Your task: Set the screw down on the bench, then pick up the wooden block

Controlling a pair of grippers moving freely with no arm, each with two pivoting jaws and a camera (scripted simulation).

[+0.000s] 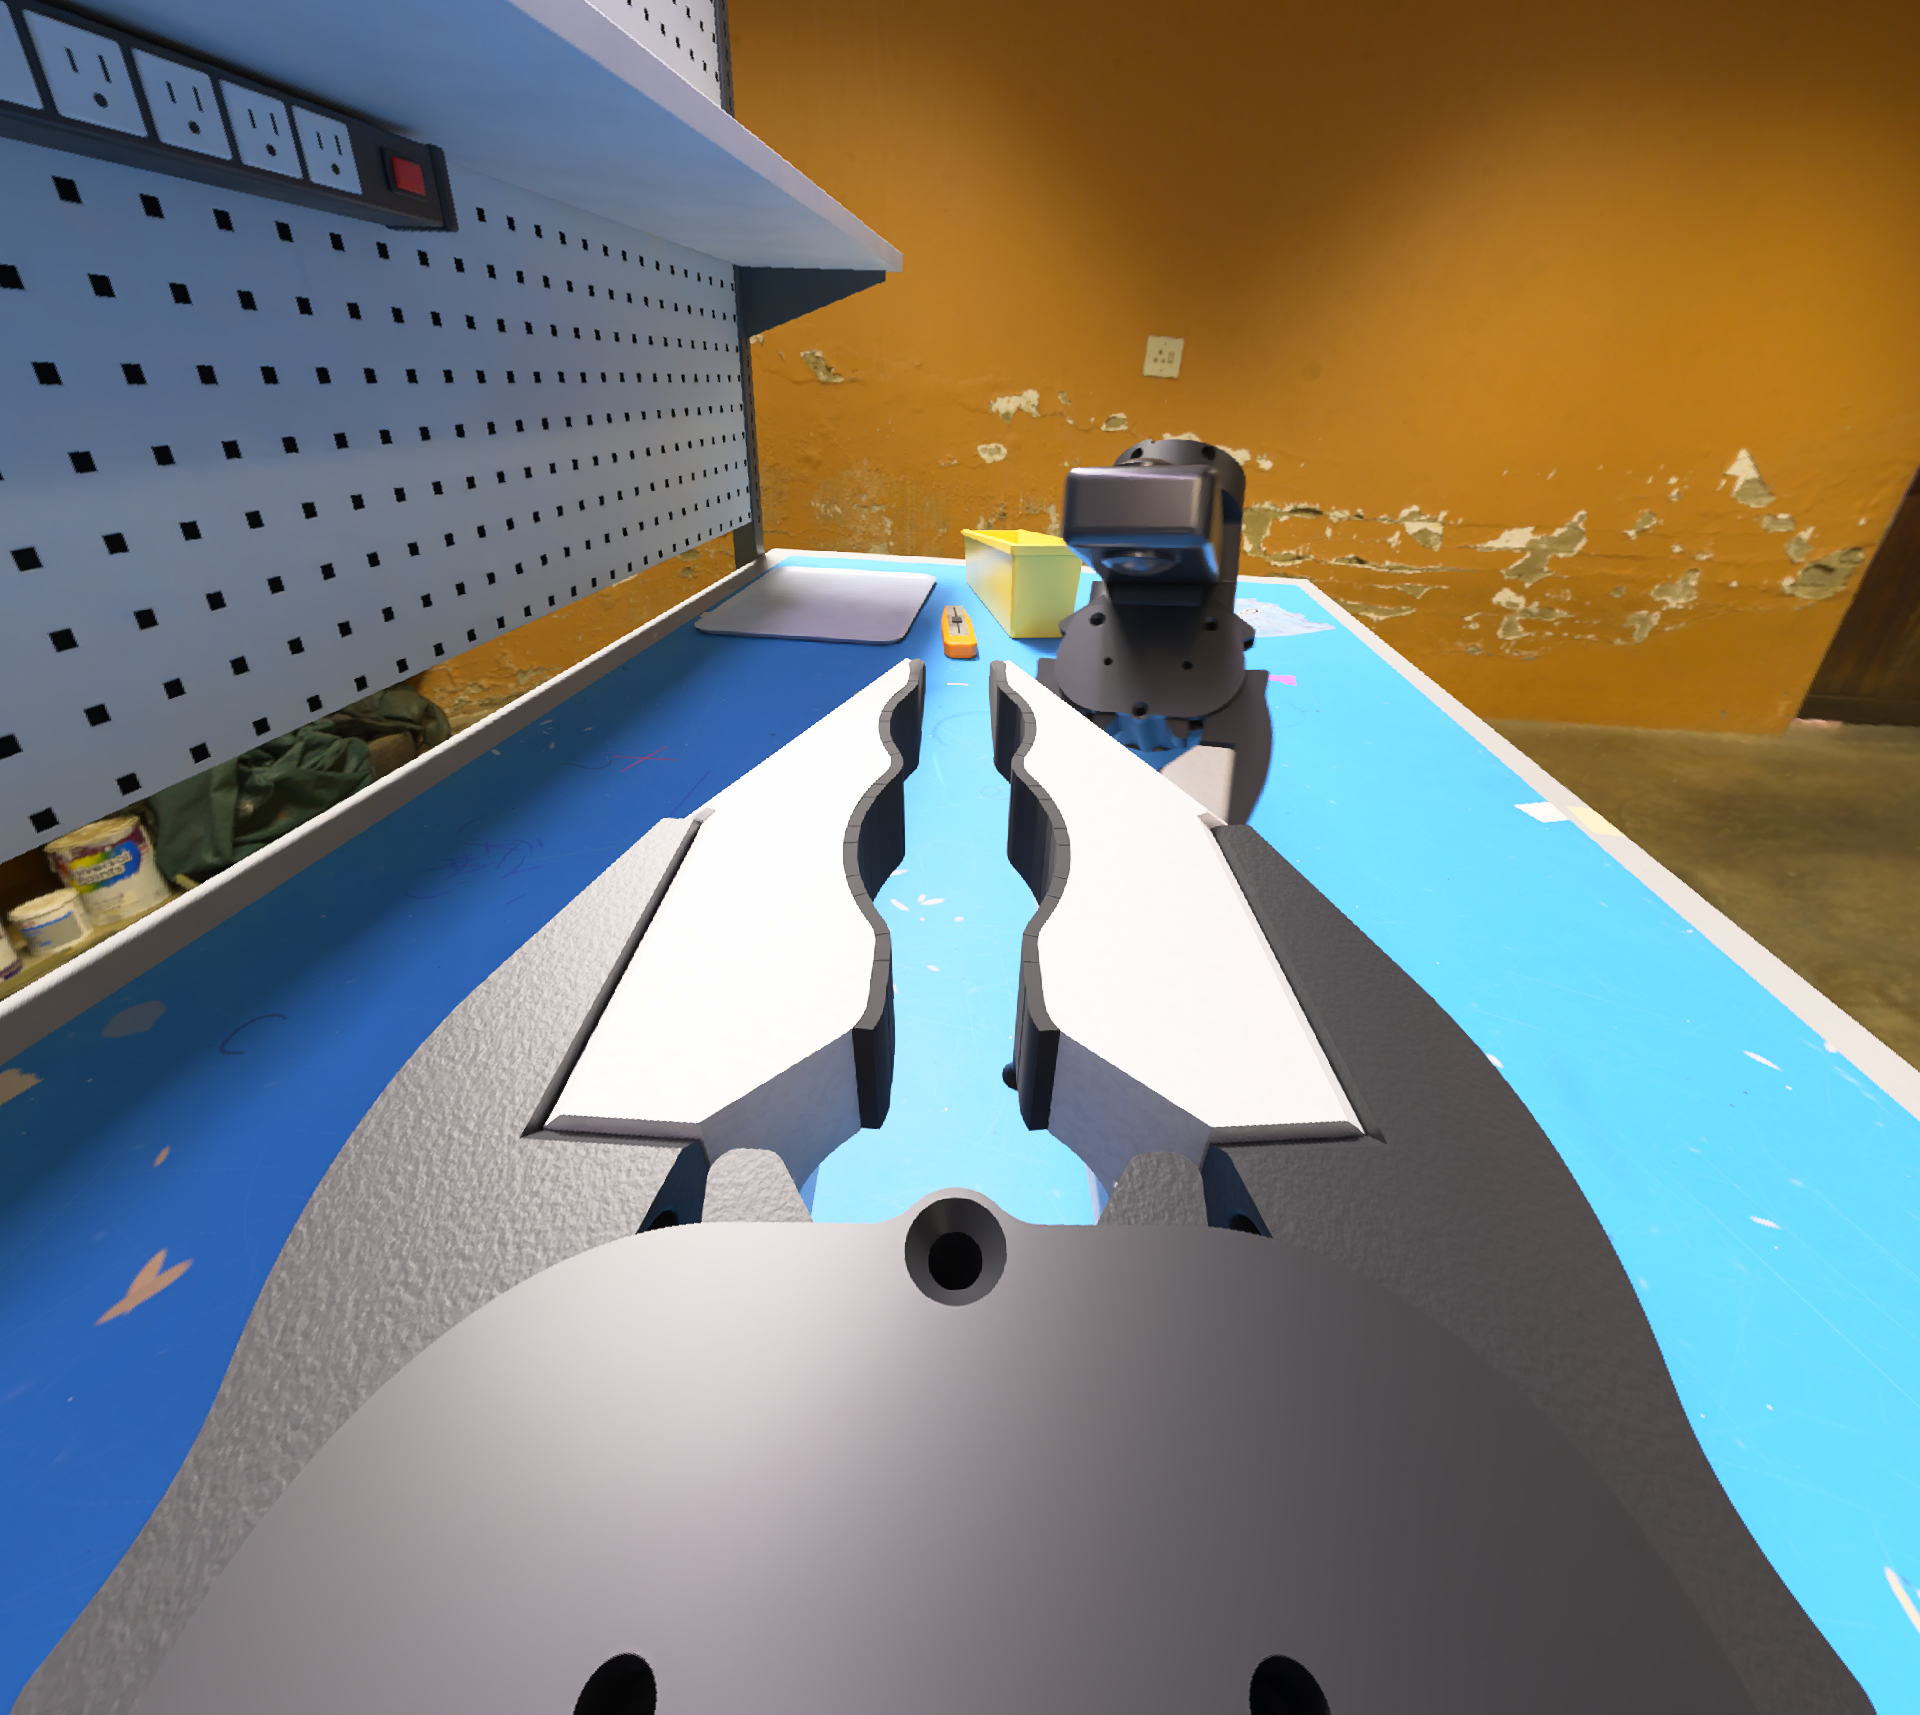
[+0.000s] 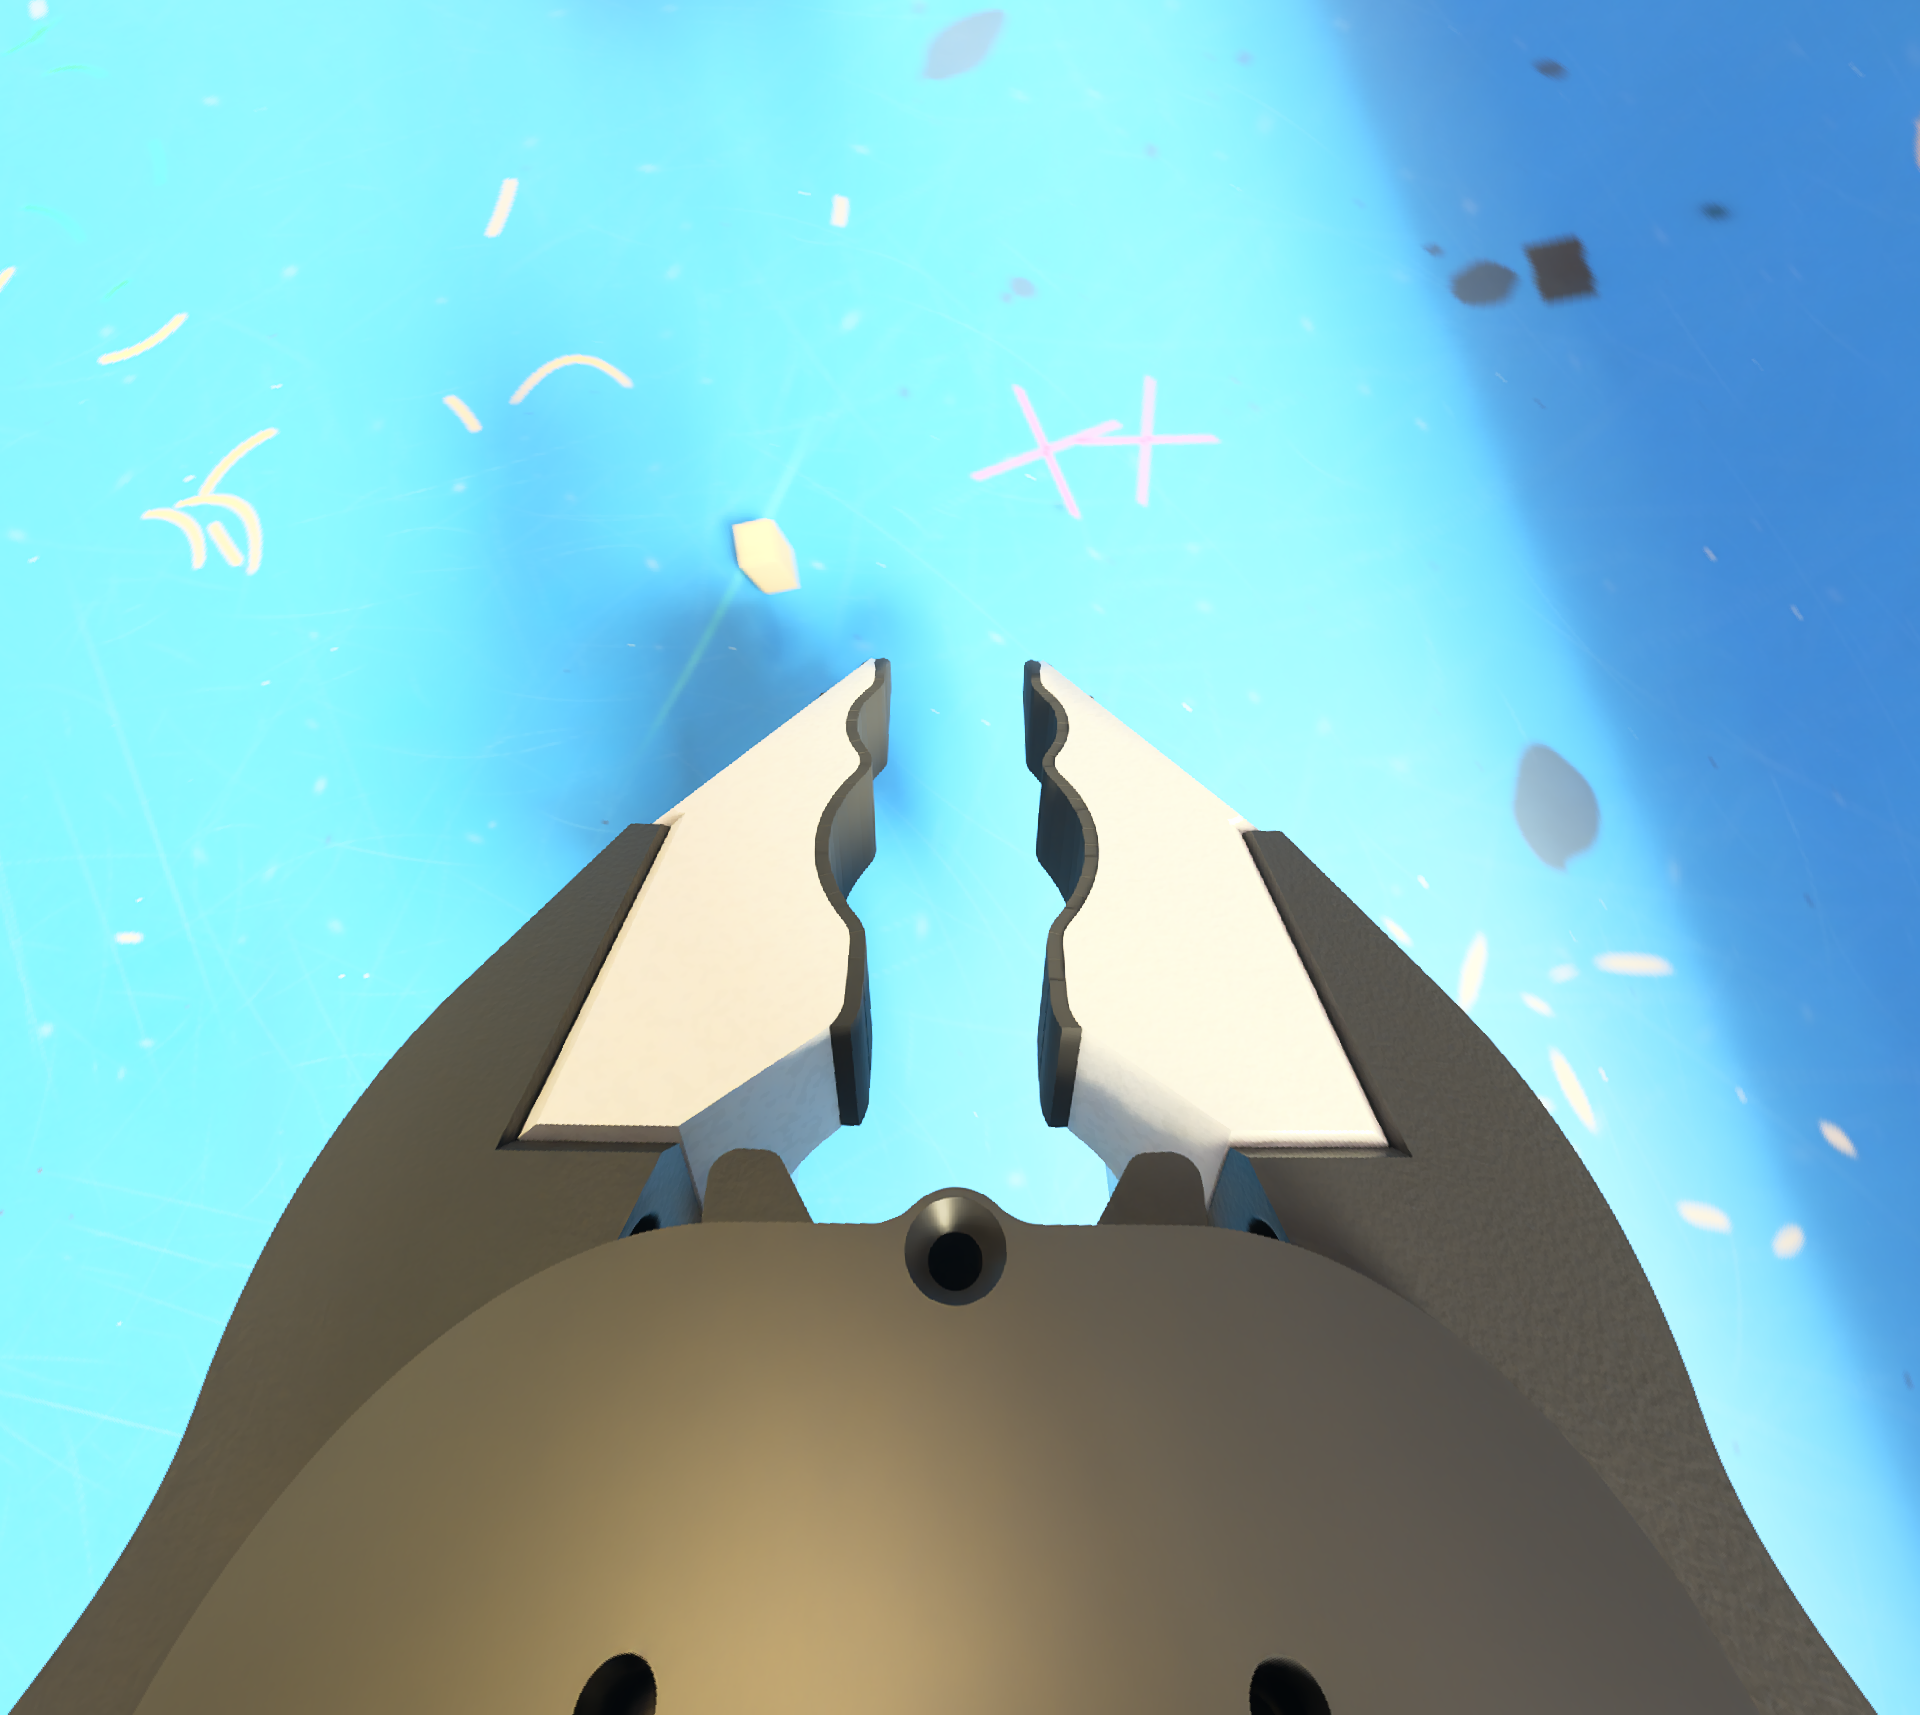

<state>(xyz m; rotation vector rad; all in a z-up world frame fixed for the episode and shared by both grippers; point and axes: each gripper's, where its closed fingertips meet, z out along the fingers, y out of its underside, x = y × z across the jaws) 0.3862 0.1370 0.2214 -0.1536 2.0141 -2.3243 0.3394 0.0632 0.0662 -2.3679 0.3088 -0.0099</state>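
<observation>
Above the blue bench, neither spread, empty hand-held gripper shows screw or block nearby.

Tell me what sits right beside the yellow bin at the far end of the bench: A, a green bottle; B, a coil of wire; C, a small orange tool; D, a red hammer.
C: in the left wrist view a small orange tool lies on the blue bench between the yellow bin and a grey mat.

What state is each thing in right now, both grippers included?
Left gripper: open, nothing between its fingers.
Right gripper: open, empty, pointing down at the blue bench top.
Yellow plastic bin: upright on the bench.
Orange utility knife: lying flat.
Grey flat tray: lying flat.
</observation>
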